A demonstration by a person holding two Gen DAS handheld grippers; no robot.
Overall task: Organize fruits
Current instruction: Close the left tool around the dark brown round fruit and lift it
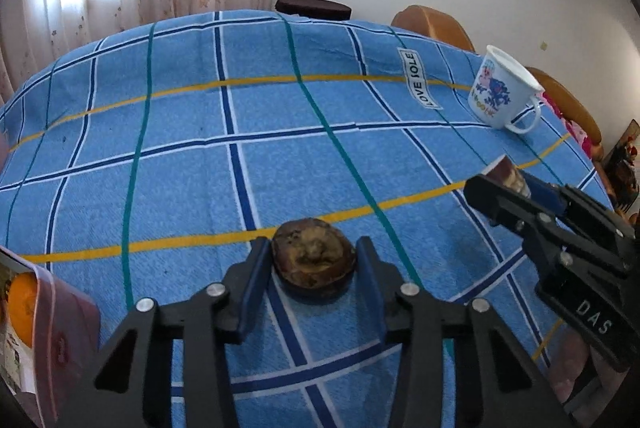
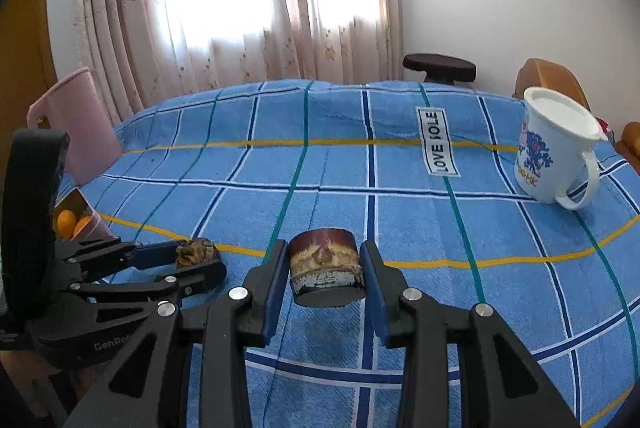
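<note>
I have a brown, shrivelled fruit between the blades of my left tongs. It sits on the blue checked cloth of the counter, and the blades stand right at its two sides; in the right wrist view they look pressed onto it, so I take it as gripped but not lifted. My right tongs are closed on a short round piece with a dark, patterned skin and a flat cut face. I cannot tell what kind of fruit it is. It appears clear of the cloth, with a shadow under it.

Off to the outer side of the left tongs, at the counter's edge, stands a pink box with its lid up, and orange fruits lie inside it. I judge that box to be the place for the fruit, so part of the sorting looks done and these two pieces are what is left. Each is in hand; neither has reached the box.

Well beyond the right tongs, on their outer side, a white mug with a blue picture stands on the cloth. Between the tongs and the far edge I see no other loose fruit.
</note>
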